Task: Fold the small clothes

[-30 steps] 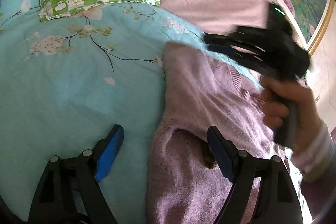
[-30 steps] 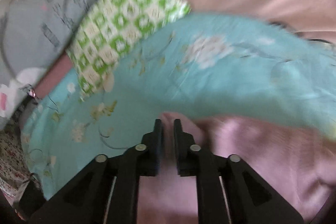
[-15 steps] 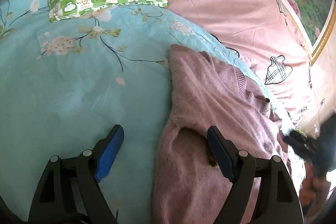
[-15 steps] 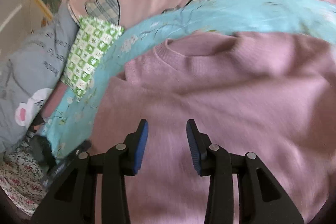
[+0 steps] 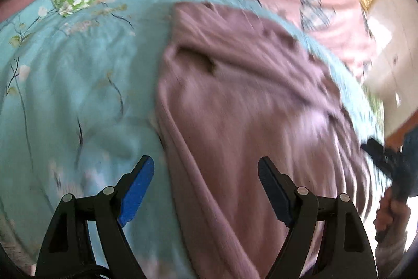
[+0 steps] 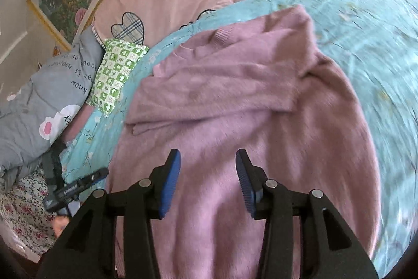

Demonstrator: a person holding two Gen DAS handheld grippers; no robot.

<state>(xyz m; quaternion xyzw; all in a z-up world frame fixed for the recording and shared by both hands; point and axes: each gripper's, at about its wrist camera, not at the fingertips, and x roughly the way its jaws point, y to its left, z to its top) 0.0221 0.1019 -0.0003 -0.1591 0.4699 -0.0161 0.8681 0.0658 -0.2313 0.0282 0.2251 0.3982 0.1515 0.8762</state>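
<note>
Lying spread on the turquoise floral quilt point(image 6: 365, 25), the mauve sweater point(image 6: 235, 101) has one sleeve folded across its chest. Above it the right gripper point(image 6: 207, 174) has just been opening, nothing between its jaws. The left gripper point(image 5: 205, 182) gapes wide and empty over the sweater's edge. A grey duvet point(image 6: 34, 96) reads partly "know"; the rest is unreadable.
</note>
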